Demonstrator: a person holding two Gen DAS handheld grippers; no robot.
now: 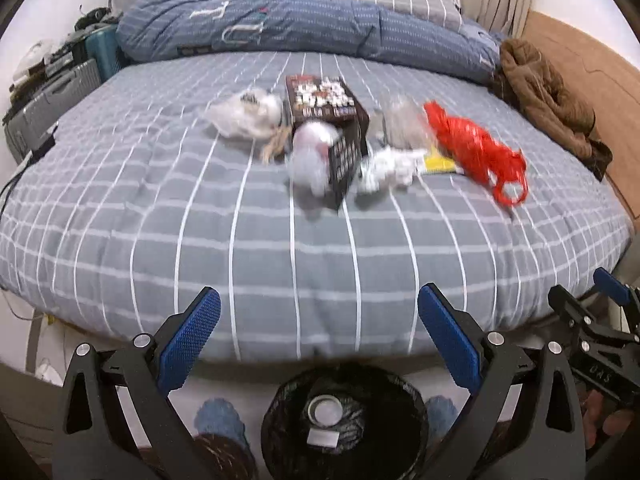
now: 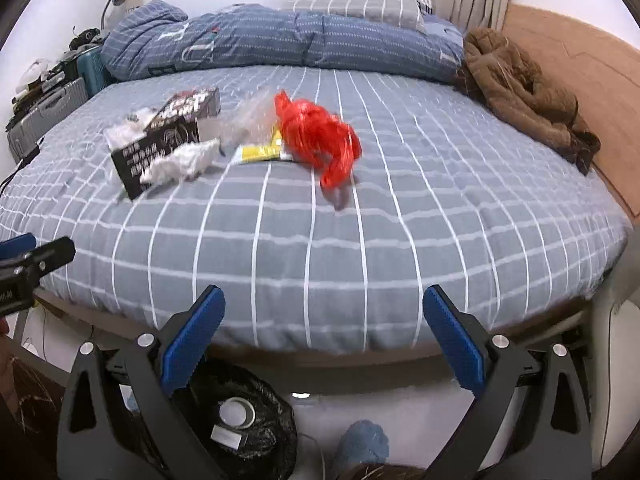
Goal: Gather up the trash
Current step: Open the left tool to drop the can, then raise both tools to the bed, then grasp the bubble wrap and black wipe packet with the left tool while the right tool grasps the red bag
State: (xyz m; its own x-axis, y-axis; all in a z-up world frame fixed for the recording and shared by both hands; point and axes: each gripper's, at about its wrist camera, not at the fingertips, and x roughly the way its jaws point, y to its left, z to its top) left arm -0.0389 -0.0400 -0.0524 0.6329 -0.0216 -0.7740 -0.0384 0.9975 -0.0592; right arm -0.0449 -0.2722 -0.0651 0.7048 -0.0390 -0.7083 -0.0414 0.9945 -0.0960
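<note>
Trash lies in a cluster on the grey checked bed (image 1: 240,248) (image 2: 440,216): a dark printed box (image 1: 340,136) (image 2: 160,144), crumpled white paper (image 1: 388,168) (image 2: 180,162), a white plastic bag (image 1: 244,114) (image 2: 122,132), clear plastic wrap (image 1: 402,120) (image 2: 248,118), a yellow packet (image 1: 438,162) (image 2: 258,153) and a red plastic bag (image 1: 474,148) (image 2: 320,140). A black-lined bin (image 1: 344,412) (image 2: 240,420) stands on the floor below the bed edge, with a tape roll inside. My left gripper (image 1: 320,340) and right gripper (image 2: 324,340) both hover open and empty above the near bed edge.
A rolled blue duvet (image 1: 304,24) and a grey pillow (image 2: 352,0) lie at the far side. A brown jacket (image 1: 548,100) (image 2: 520,84) sits at the right by the wooden headboard. Suitcases (image 1: 60,92) stand left of the bed. The person's blue slippers (image 1: 218,420) flank the bin.
</note>
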